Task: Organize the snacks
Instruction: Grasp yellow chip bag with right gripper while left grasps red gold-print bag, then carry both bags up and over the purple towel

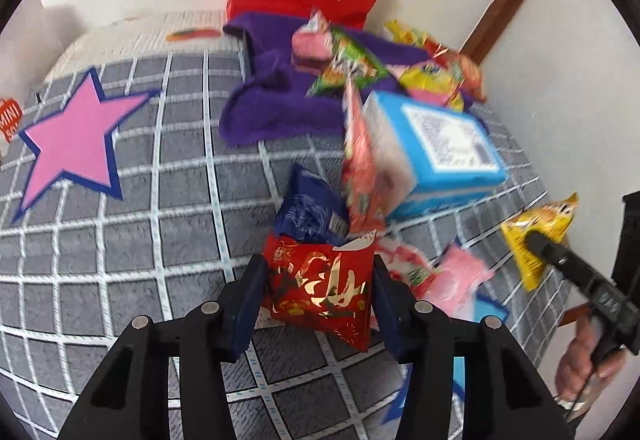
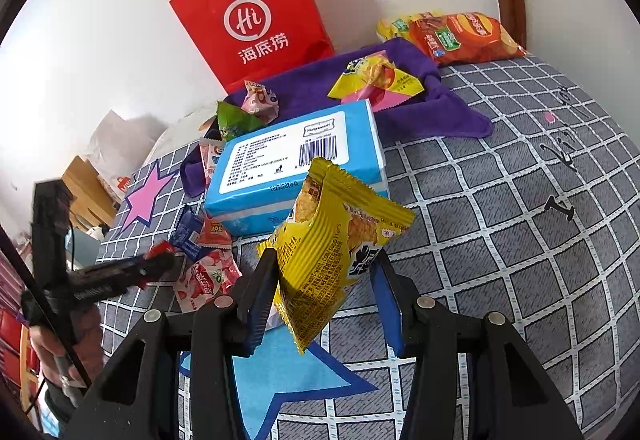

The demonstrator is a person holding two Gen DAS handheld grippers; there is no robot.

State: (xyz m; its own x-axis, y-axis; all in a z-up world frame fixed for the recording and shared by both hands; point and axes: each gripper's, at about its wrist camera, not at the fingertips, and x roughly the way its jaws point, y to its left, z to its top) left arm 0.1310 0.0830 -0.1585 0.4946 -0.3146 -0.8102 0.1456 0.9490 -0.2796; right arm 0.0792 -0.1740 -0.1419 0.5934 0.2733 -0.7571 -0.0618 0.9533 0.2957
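My left gripper (image 1: 318, 300) is shut on a red packet with gold lettering (image 1: 320, 288), its pads against both sides, just above the grey checked bedspread (image 1: 120, 260). In the right wrist view, the right gripper (image 2: 324, 300) is shut on a yellow snack packet (image 2: 332, 248) held upright over a blue star (image 2: 280, 380). The same yellow packet (image 1: 536, 236) shows at the right edge of the left wrist view. A dark blue packet (image 1: 308, 207), a red-and-white packet (image 1: 360, 167) and pink strawberry packets (image 2: 208, 280) lie by a blue tissue pack (image 2: 296, 163).
A red paper bag (image 2: 256, 27) stands against the wall behind a purple towel (image 2: 420, 95) that carries several small packets. Orange and yellow chip bags (image 2: 460, 31) lie at the far right. A pink star (image 1: 72, 143) marks the bedspread on the left.
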